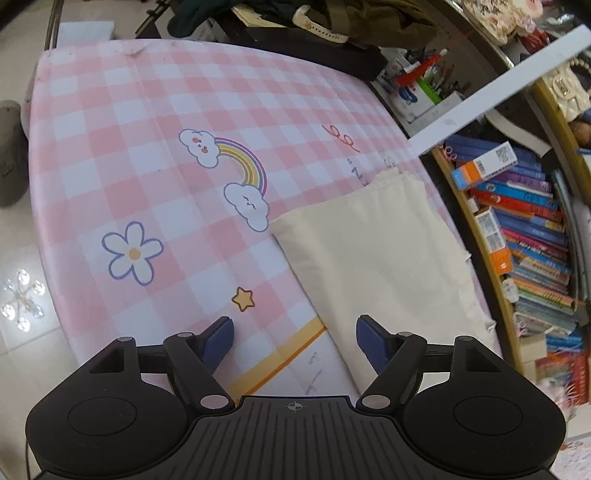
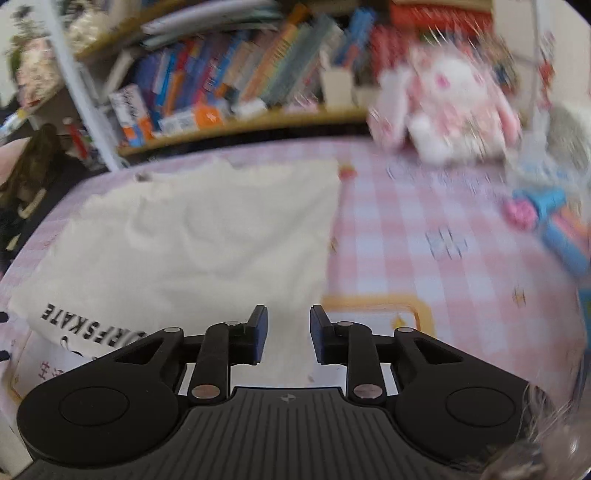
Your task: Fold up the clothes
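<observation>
A cream folded garment [image 1: 380, 254] lies flat on the pink checked tablecloth [image 1: 147, 155], at the right side of the table in the left wrist view. My left gripper [image 1: 295, 332] is open and empty, above the cloth near the garment's near left edge. In the right wrist view the garment [image 2: 207, 240] shows black lettering at its near left corner. My right gripper [image 2: 286, 332] is open and empty, its fingers just over the garment's near right edge. This view is blurred.
A bookshelf [image 1: 532, 229] full of books runs along the table's far side. A pink plush toy [image 2: 450, 107] and blue and pink items [image 2: 554, 218] sit on the table's right. Dark clothes and clutter [image 1: 332, 22] lie past the table end.
</observation>
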`<state>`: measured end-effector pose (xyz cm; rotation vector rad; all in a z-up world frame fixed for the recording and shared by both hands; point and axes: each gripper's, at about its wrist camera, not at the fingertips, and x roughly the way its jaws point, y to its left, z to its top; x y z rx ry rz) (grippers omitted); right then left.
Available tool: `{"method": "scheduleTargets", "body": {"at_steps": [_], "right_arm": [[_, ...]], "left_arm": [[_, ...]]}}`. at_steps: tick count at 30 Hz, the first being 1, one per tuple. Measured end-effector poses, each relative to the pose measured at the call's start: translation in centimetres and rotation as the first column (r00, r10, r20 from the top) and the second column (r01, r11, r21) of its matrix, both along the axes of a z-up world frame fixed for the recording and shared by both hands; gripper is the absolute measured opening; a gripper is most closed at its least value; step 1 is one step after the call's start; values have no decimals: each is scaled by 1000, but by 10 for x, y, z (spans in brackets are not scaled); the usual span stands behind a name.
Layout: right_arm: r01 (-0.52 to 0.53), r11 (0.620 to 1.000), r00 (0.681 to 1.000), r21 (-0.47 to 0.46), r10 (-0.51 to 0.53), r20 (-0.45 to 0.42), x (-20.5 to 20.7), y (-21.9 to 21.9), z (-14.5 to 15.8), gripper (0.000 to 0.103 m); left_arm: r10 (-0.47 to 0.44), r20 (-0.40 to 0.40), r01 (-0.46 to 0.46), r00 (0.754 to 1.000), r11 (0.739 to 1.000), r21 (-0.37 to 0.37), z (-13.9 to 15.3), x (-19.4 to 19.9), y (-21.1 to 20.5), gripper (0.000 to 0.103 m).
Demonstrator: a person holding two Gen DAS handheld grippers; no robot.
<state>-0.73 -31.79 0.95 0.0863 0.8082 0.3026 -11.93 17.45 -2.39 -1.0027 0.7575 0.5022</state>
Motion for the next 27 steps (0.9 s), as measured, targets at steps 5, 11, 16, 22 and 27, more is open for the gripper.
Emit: {"method": "scheduleTargets", "body": {"at_steps": [5,11,16,22,27], "right_arm": [[-104,995,994,-3,104,-17,0,19,-6,25],[-141,990,985,-10,139,-104,0,27,-24,25],[-129,992,981,-14,125,-146,0,24,-33,25],[-139,990,978,-27,133,-161,-4,23,-39,25],[-162,985,977,-56,152,-149,-4,25,-40,25]], "left_arm": [[39,44,-37,998,998,-55,1,-6,3,73],[167,104,-146,980,971,-187,-10,-15,15,72],[236,127,-203,963,952,-230,-20,-6,26,71],[302,122,-269,945,936,-228,-27,18,32,59],[338,92,-315,937,927,-204,-32,29,33,26]]}}
